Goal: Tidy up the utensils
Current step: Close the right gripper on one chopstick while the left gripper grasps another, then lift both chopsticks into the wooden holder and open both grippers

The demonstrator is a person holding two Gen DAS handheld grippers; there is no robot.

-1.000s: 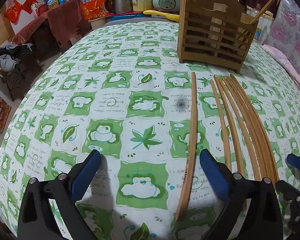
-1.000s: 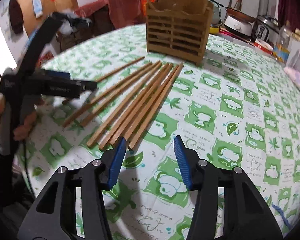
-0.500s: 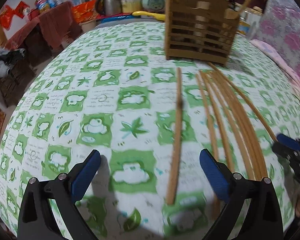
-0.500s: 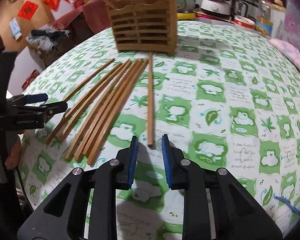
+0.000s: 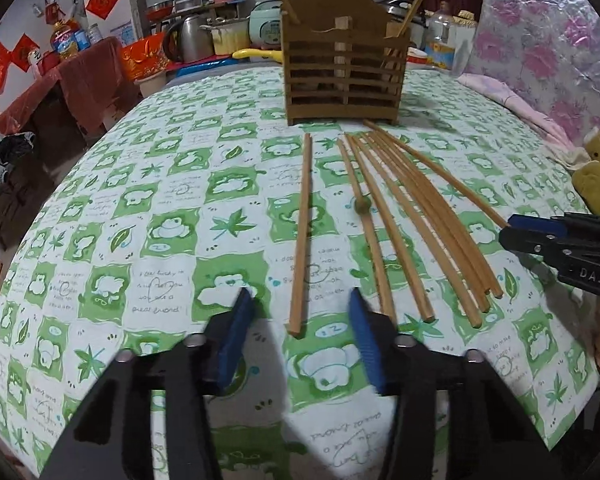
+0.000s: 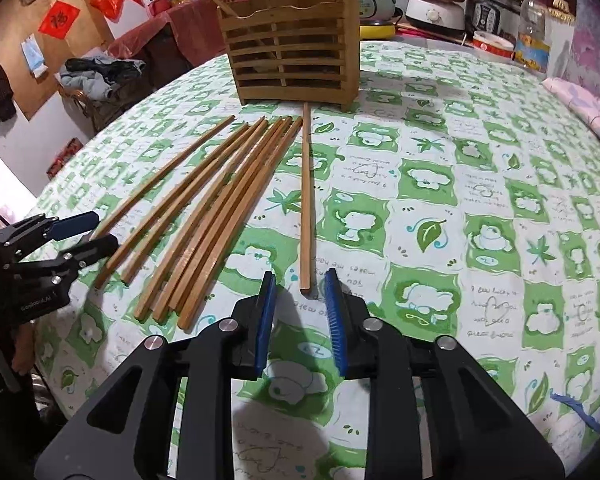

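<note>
Several wooden chopsticks (image 5: 412, 216) lie fanned on the green-and-white tablecloth in front of a slatted wooden utensil holder (image 5: 342, 76), which has a chopstick or two standing in it. In the left wrist view one chopstick (image 5: 302, 236) lies apart, left of the bundle. My left gripper (image 5: 300, 332) is open and empty, its jaws on either side of that chopstick's near end. In the right wrist view my right gripper (image 6: 300, 312) is open and empty just behind the near end of a single chopstick (image 6: 306, 196), right of the bundle (image 6: 216, 216), with the holder (image 6: 294, 60) beyond.
The round table's edge (image 5: 60, 184) curves away on the left. Rice cookers, a kettle and bottles (image 5: 228, 36) stand on a counter behind the holder. A pink cloth (image 5: 512, 96) lies at the right edge. Each gripper shows at the side of the other's view.
My left gripper has moved right onto the lone chopstick and its jaws have narrowed. My right gripper has swung right to face a single chopstick; its jaws closed partway, then reopened slightly.
</note>
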